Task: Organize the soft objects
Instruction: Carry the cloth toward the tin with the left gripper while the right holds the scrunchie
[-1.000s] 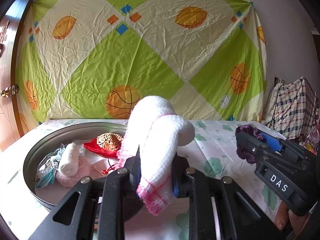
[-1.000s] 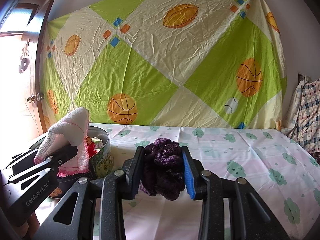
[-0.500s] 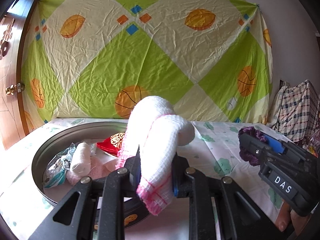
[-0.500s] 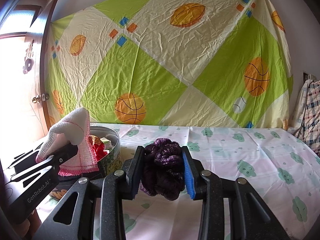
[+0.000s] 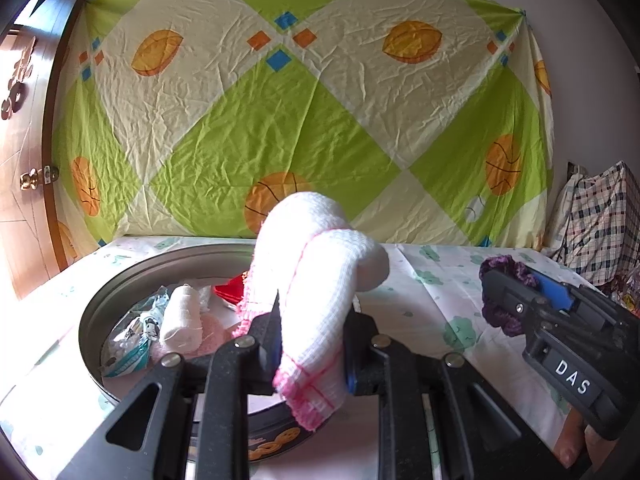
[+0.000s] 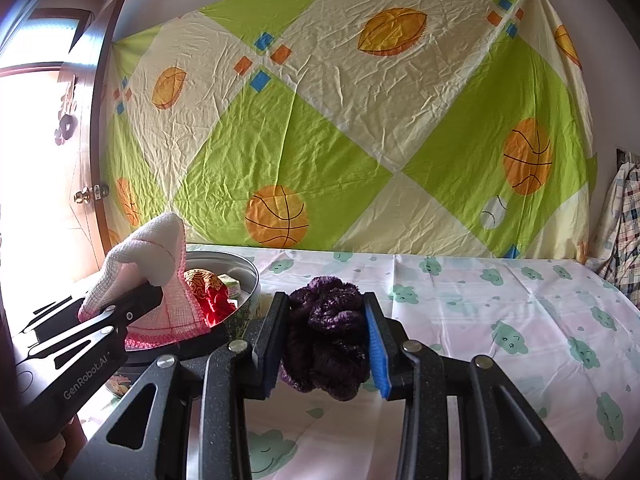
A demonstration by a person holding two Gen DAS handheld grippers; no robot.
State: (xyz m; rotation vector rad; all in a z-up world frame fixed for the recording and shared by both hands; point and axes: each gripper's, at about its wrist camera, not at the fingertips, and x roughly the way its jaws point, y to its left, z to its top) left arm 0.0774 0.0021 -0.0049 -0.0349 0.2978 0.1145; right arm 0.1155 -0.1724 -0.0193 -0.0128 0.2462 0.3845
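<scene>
My left gripper [image 5: 312,320] is shut on a white waffle cloth with a pink hem [image 5: 320,280] and holds it above the near rim of a round metal tin [image 5: 96,316]. The cloth [image 6: 148,264] and the left gripper [image 6: 120,312] also show at the left of the right wrist view. My right gripper [image 6: 326,340] is shut on a dark purple fuzzy scrunchie [image 6: 326,340] above the table, right of the tin [image 6: 244,276]. The right gripper [image 5: 520,296] and the scrunchie [image 5: 500,272] show at the right of the left wrist view.
Inside the tin lie a rolled white bandage [image 5: 180,316], a plastic packet [image 5: 136,340], a pink soft piece [image 5: 208,332] and a red pouch [image 5: 232,292]. The table has a pale cloud-print cloth [image 6: 500,320]. A checked bag [image 5: 596,224] stands at the right; a wooden door [image 5: 24,140] at the left.
Both grippers have risen a little and drawn back from the tin, still holding the cloth and the scrunchie. The tin sits lower and further left in the left wrist view.
</scene>
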